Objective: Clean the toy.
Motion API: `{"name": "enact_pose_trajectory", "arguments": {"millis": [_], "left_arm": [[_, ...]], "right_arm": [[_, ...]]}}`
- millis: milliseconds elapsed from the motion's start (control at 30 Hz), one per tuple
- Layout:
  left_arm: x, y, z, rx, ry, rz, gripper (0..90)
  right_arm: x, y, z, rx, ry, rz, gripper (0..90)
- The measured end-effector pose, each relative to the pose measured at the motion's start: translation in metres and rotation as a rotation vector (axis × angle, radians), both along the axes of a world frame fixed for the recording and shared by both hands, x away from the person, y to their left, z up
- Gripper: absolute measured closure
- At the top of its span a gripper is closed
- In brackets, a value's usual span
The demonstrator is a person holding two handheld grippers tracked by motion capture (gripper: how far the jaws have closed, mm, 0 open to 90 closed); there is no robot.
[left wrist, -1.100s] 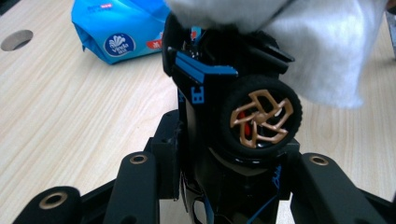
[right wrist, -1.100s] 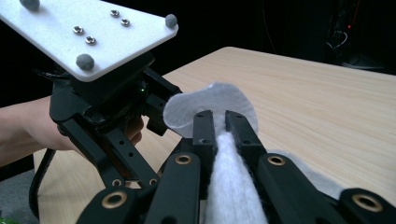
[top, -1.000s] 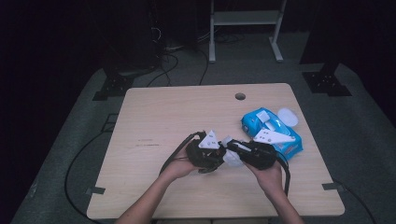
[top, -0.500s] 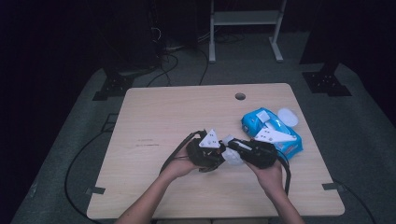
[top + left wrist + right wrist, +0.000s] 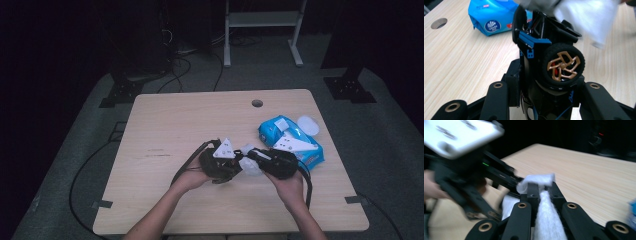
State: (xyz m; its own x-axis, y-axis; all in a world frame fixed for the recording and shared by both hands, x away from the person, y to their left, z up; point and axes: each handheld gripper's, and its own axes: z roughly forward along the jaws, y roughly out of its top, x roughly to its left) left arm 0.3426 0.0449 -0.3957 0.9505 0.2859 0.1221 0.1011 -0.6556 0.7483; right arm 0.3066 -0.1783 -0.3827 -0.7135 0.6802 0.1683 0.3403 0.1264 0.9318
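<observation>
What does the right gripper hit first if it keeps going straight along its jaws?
Probably the left gripper, which fills the space just beyond the white wipe the right gripper is clamped on. The toy car held there may come first; depth is unclear.

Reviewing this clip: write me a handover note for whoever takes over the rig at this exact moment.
Left gripper: shut on the toy car, held nose-up over the table.
Right gripper: shut on a white wipe, pressed at the car.
Wipe pack: on the table's right side, flap open.
Done: wipe pulled, car picked up, wiping seems under way.
Left: probably finish wiping the car, set it down, put the wipe aside.
</observation>
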Motion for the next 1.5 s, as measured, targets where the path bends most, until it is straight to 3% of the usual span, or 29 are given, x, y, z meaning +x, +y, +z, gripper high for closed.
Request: {"name": "enact_pose_trajectory", "arguments": {"millis": [100,233,433,500,667,900,1033,1133,1300,1400,1500], "left_arm": [[0.0,0.0,0.0,-0.005,-0.002,0.0,57.1],[0.0,-0.001,0.002,-0.022,-0.002,-0.005,57.1],[-0.001,0.003,0.005,-0.027,-0.008,-0.004,57.1],[-0.001,0.002,0.004,-0.016,-0.012,-0.004,57.1],[-0.002,0.002,0.005,-0.032,-0.012,-0.004,57.0],[-0.002,0.004,0.007,-0.023,-0.017,-0.007,57.1],[-0.002,0.002,0.006,-0.049,-0.006,-0.004,57.0],[-0.002,0.004,0.008,-0.052,-0.017,-0.004,57.1],[-0.002,0.006,0.008,-0.038,-0.018,-0.006,57.1],[-0.003,0.004,0.005,-0.041,-0.014,-0.009,57.1],[-0.003,0.004,0.007,-0.065,-0.015,-0.002,57.0]], "right_arm": [[0.0,0.0,-0.002,0.02,0.011,0.007,82.1],[-0.006,0.01,0.008,0.025,-0.031,0.055,82.0],[-0.002,-0.001,0.002,0.003,-0.018,-0.001,82.1],[0.0,-0.004,-0.002,0.012,0.005,-0.002,82.0],[-0.004,0.003,0.004,0.019,-0.027,0.032,82.0],[0.001,-0.008,-0.007,0.031,0.017,-0.013,82.1],[-0.004,-0.001,0.001,0.065,-0.025,0.046,82.0],[-0.003,-0.001,0.002,0.071,-0.035,0.045,82.1],[0.002,-0.012,-0.009,0.047,0.022,-0.012,82.1],[-0.001,-0.007,-0.006,0.059,0.008,0.008,82.1],[-0.004,-0.001,0.002,0.063,-0.035,0.037,82.1]]}}
